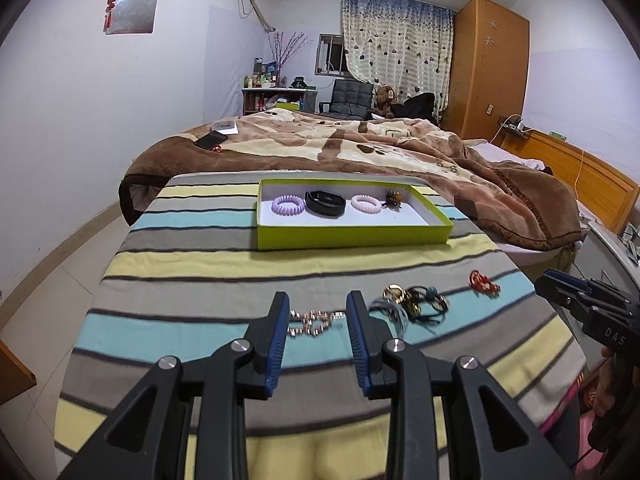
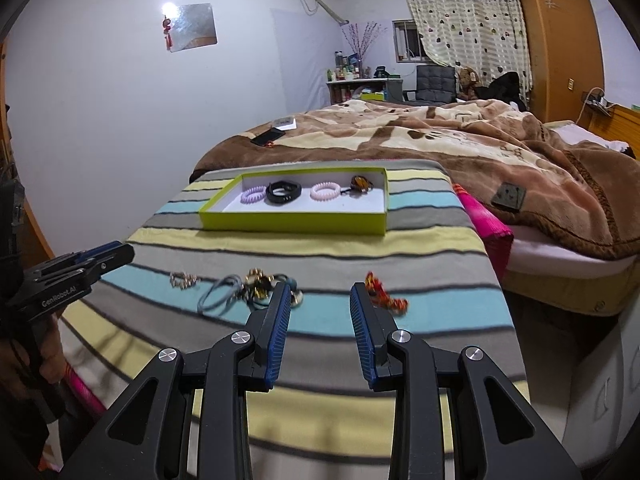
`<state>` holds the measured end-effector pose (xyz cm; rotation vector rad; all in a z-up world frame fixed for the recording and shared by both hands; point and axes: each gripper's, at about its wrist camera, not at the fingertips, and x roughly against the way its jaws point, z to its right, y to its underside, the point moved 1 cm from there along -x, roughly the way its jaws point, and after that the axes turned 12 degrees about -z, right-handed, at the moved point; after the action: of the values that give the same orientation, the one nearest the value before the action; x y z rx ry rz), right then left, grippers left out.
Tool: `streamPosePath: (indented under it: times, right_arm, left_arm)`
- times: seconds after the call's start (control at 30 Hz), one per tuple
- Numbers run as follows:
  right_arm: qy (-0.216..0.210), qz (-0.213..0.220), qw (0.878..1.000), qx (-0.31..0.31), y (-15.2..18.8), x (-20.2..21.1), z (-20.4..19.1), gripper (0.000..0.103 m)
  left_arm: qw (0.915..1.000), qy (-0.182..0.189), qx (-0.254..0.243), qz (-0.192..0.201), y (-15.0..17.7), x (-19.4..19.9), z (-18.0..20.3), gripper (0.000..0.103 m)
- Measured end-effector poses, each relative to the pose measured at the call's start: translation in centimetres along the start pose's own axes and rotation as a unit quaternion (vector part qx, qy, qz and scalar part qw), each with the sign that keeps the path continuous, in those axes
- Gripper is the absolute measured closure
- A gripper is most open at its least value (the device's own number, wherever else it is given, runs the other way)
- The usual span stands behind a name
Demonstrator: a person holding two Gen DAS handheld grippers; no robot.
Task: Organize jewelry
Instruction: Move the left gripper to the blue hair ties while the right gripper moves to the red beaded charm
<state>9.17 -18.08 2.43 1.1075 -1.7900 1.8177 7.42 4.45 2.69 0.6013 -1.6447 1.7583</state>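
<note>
A green box (image 1: 352,234) (image 2: 296,225) holds a purple coil band (image 1: 287,204), a black wristband (image 1: 325,202), a pink coil band (image 1: 365,204) and a brown clip (image 1: 393,199). On the striped cloth lie a bead bracelet (image 1: 314,322) (image 2: 183,279), a tangle of hair ties (image 1: 416,302) (image 2: 248,289) and a red ornament (image 1: 484,283) (image 2: 386,295). My left gripper (image 1: 318,312) is open, its jaws either side of the bead bracelet. My right gripper (image 2: 320,300) is open and empty, between the tangle and the red ornament.
The striped cloth (image 1: 192,268) covers a small table. A bed with a brown blanket (image 1: 360,144) lies behind, with a phone (image 1: 211,139) on it. A wardrobe (image 1: 488,68) stands at the back right. A pink cloth (image 2: 486,224) hangs at the table's right edge.
</note>
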Motion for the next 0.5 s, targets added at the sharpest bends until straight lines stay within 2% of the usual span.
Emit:
streamPosePath:
  times: [0.5]
  right_arm:
    - [0.005, 0.000, 1.000, 0.004, 1.1, 0.4, 0.1, 0.071]
  left_arm:
    - [0.9998, 0.008, -0.016, -0.009, 1.8, 0.2, 1.1, 0.072]
